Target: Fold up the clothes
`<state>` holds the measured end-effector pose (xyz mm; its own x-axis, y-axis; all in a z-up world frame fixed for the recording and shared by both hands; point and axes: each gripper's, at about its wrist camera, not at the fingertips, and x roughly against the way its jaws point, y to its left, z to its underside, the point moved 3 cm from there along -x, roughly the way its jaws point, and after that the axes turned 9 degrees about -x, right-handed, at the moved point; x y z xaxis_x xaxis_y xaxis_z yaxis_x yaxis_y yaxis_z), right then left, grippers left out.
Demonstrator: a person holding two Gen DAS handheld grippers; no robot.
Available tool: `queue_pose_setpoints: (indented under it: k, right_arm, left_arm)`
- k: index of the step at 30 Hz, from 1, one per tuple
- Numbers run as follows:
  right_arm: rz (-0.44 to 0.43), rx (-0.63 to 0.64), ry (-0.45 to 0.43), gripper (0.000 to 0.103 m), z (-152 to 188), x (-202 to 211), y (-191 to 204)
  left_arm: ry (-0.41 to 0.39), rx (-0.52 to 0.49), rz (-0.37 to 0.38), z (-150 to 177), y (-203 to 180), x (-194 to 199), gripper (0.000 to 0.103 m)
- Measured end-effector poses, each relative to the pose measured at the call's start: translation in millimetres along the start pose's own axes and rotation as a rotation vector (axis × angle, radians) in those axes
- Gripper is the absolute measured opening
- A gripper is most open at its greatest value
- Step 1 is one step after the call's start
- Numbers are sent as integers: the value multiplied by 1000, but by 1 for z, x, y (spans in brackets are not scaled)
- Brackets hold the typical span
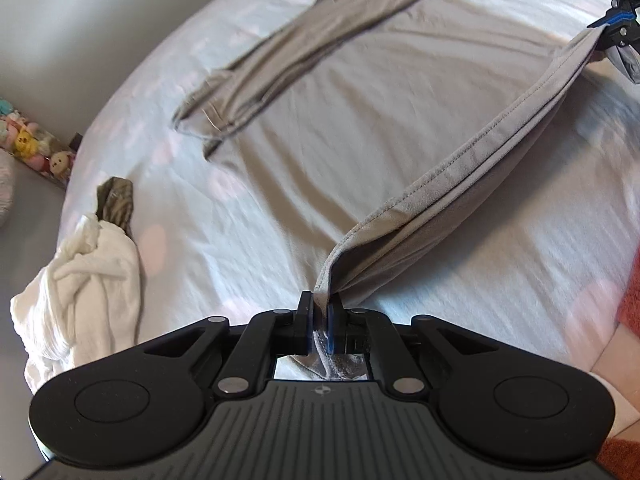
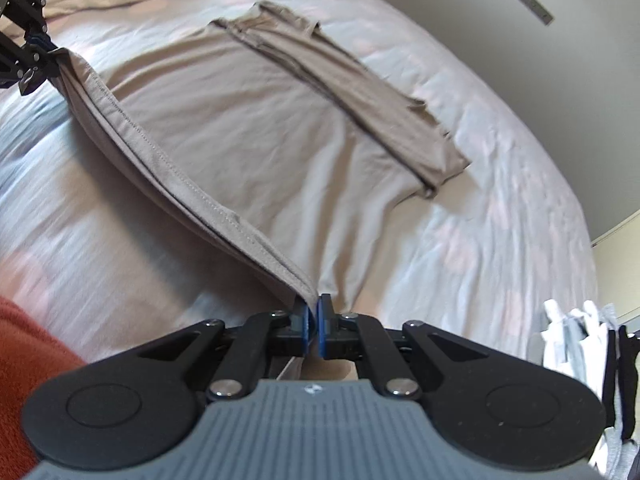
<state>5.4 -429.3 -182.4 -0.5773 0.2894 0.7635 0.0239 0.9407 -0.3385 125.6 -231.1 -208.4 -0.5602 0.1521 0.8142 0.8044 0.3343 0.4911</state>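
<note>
Grey shirt is spread flat across the middle of the bed, with its far side already folded in as a long strip. Both claws are clamped on the near hem: left claw pinching one corner, right claw the other, and the hem hangs lifted off the sheet between them. So I'd say it's partway folded, at least one more fold to go. A crumpled white garment sits by the bed's left edge, not folded.
</note>
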Motion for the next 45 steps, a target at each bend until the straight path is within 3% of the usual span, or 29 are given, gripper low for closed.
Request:
queue_pose_setpoints:
  k: [6,23,34,45]
  right_arm:
    - [42,-39,-58,5,-5,14,-13]
    - [126,-58,-205,5,-59,20,-45]
    - [155,-41,-233,5,-113,-13,-82]
    - [135,26,-259,5,-198,-95,-125]
  left_arm:
    - [-107,70,-47,-7,15,17,4]
    - [-275,156,-91,-37,67,33,4]
    - [-303,130,-29,-84,119,2,4]
    - [-224,38,-32,-145,179,-79,4]
